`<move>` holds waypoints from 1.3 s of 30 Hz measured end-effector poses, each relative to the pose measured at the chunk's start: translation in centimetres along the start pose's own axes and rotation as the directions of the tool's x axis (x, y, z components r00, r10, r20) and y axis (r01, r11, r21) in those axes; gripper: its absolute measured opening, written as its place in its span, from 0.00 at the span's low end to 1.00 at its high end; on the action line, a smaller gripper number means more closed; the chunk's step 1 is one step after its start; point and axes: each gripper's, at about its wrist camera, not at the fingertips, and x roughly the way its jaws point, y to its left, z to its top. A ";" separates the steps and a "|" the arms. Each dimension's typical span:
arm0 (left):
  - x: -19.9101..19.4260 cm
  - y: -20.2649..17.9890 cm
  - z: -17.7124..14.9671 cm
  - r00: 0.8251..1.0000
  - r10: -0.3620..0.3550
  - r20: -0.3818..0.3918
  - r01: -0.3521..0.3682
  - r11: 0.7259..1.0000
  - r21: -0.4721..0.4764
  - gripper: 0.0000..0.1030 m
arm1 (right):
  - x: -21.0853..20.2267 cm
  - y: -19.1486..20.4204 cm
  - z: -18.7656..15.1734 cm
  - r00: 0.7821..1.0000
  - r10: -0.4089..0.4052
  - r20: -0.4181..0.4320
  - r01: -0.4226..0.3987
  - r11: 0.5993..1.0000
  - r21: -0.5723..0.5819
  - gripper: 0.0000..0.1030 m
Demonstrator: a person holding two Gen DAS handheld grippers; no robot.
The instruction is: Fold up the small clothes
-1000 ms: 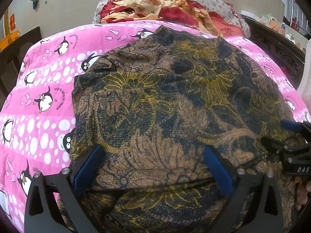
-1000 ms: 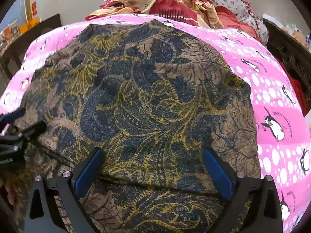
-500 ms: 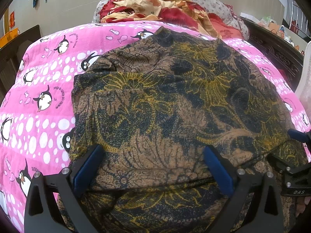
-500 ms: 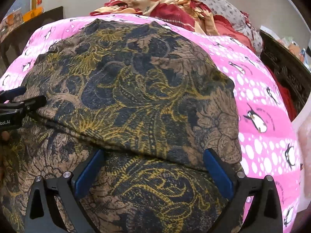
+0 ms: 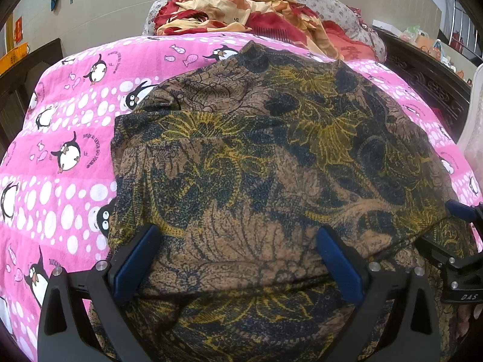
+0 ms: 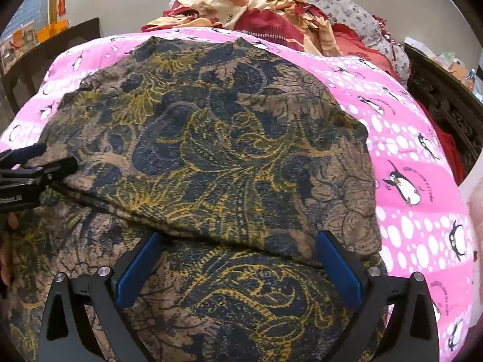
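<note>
A brown garment (image 5: 241, 157) printed with dark blue and yellow flowers lies spread on the pink penguin blanket (image 5: 60, 157). Its near part is folded over, and the fold edge (image 6: 211, 232) runs across just beyond my right fingers. My left gripper (image 5: 238, 259) hangs open low over the near left part of the cloth, with nothing pinched. My right gripper (image 6: 238, 267) is also open, over the lower layer just short of the fold edge. Each gripper shows at the edge of the other's view: the right one (image 5: 452, 241) and the left one (image 6: 33, 166).
A heap of red and orange bedding (image 5: 241, 9) and a flowered pillow (image 5: 332, 3) lie at the far end of the bed. Dark wooden furniture (image 6: 443, 90) stands along the right side. A dark table (image 6: 45, 48) with orange items is at the far left.
My right gripper has drawn back toward the near side, so more of the lower layer now shows in front of the fold edge. The left gripper has hardly moved.
</note>
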 end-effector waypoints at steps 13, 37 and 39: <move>0.1 0.1 0.1 1.000 0.007 -0.006 -0.007 1.000 0.000 1.00 | 1.5 0.6 2.8 0.998 0.065 -0.024 -0.063 0.997 0.049 1.00; -15.6 7.8 -7.8 0.999 -0.006 -0.052 0.012 0.993 0.116 1.00 | -10.2 0.9 -11.7 0.966 0.154 -0.209 -0.189 0.969 -0.158 1.00; -17.2 8.2 -10.8 0.997 -0.036 -0.065 0.042 0.994 0.101 1.00 | -10.5 0.5 -12.6 0.973 0.169 -0.157 -0.189 0.974 -0.126 1.00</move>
